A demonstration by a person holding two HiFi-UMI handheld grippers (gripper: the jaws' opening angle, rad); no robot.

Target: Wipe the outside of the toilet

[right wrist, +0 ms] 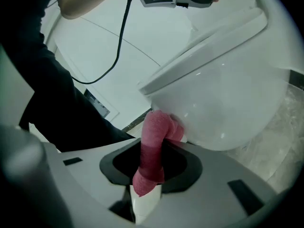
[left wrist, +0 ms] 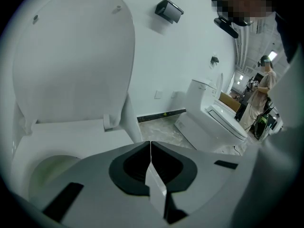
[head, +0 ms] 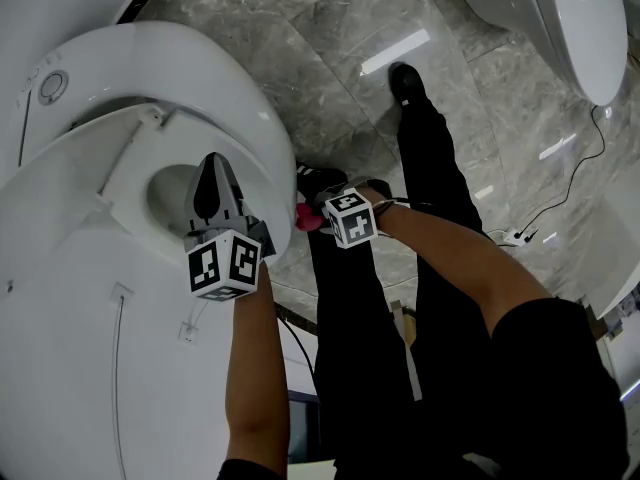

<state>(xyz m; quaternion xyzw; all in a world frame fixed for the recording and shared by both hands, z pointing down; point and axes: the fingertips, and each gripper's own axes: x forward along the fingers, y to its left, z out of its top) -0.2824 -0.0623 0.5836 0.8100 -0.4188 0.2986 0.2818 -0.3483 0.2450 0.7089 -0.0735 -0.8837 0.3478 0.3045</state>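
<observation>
Right gripper (right wrist: 151,148) pins pink cloth (right wrist: 155,127) to toilet bowl (right wrist: 223,94); contact half hidden.

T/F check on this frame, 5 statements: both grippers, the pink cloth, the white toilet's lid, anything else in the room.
1. The right gripper is shut on a pink cloth. True.
2. The pink cloth lies against the outside of the white toilet bowl. True.
3. The left gripper holds a sponge. False: its jaws are together with nothing between them.
4. The toilet lid is down. False: it stands raised behind the bowl.
5. There is only one toilet in the room. False: a second white toilet stands further along the wall.
</observation>
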